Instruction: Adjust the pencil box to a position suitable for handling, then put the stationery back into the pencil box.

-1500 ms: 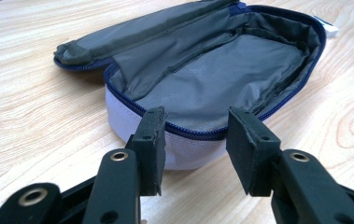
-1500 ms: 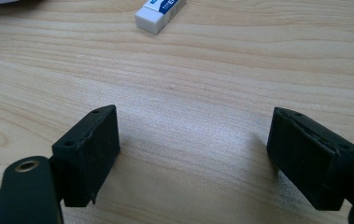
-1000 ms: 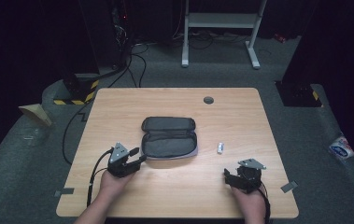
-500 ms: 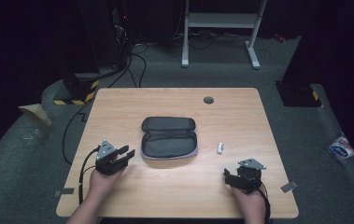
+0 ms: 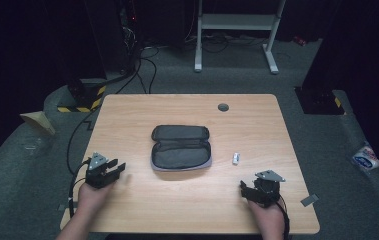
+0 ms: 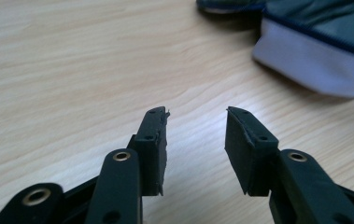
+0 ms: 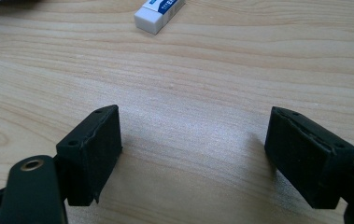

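Case (image 5: 180, 147) lies unzipped and spread flat near the middle of the table (image 5: 187, 207), its dark lining facing up and its pale outer edge showing along the side nearest you. Take it as your landmark.

Left of the case and a little nearer to you sits your left gripper (image 5: 112, 169), held low over the wood, apart from the case, with its tips turned toward it. Your left hand (image 5: 93, 192) grips it from behind, and its cable (image 5: 72, 181) loops off the table's left edge. In the left gripper view its jaws stand parted with a moderate gap, bare wood between them, nothing pinched; the case's pale edge (image 6: 315, 70) lies ahead and to the upper right.

Right of the case, just off its near right corner, lies a small white eraser (image 5: 236, 158), flat on the wood and clear of the case.

Farther right of the case and nearer to you is your right gripper (image 5: 247, 191), close to the table's near edge, with your right hand (image 5: 269, 217) behind it. In the right gripper view its jaws are spread wide over bare wood and hold nothing; the eraser (image 7: 159, 14) lies ahead of them, well apart, blue print on its sleeve too small to read.

Beyond the case, near the far edge, a round grommet (image 5: 223, 107) is set into the tabletop.
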